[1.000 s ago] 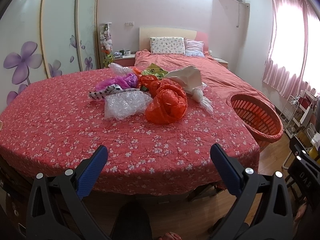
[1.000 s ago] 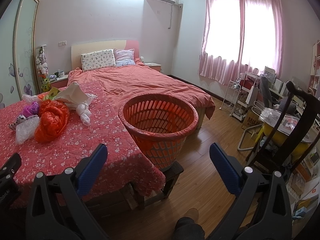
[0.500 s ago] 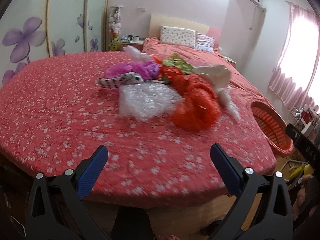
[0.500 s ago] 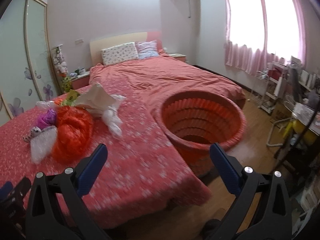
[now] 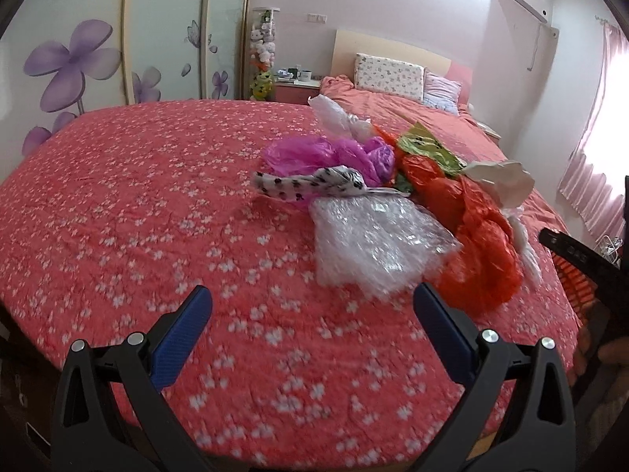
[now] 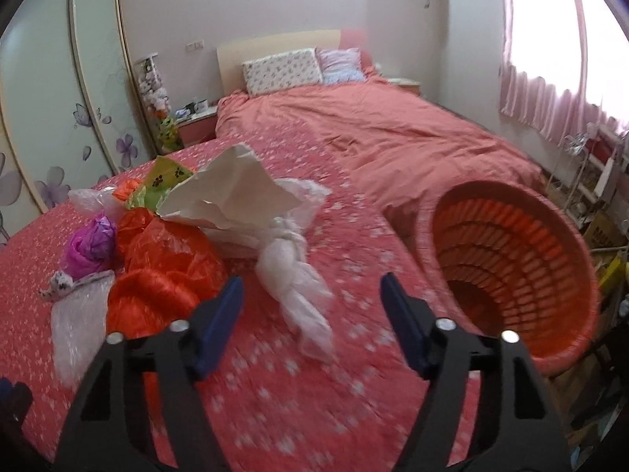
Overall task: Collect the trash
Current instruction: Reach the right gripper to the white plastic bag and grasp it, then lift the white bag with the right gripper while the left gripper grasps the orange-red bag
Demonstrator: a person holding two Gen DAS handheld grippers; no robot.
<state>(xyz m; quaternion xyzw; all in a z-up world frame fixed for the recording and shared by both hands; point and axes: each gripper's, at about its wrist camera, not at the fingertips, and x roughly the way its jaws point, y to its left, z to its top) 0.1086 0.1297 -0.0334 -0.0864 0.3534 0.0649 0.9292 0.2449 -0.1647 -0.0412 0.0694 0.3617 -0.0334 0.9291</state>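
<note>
Both tongs are held apart over the flowered red cover (image 5: 137, 204) — the left gripper (image 5: 312, 316) wide, the right gripper (image 6: 310, 306) just narrowed, nothing between its jaws. Trash is heaped ahead: bubble wrap (image 5: 377, 236), orange bag (image 6: 157, 275), knotted white bag (image 6: 298, 275). At far right, the orange basket (image 6: 511, 259) is seen.

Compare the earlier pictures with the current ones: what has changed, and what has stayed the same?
Both grippers moved in toward the trash pile. The right gripper swung from the basket toward the knotted white bag, its jaws just closing partway, gripping nothing. The left gripper remains open. The trash is untouched.
</note>
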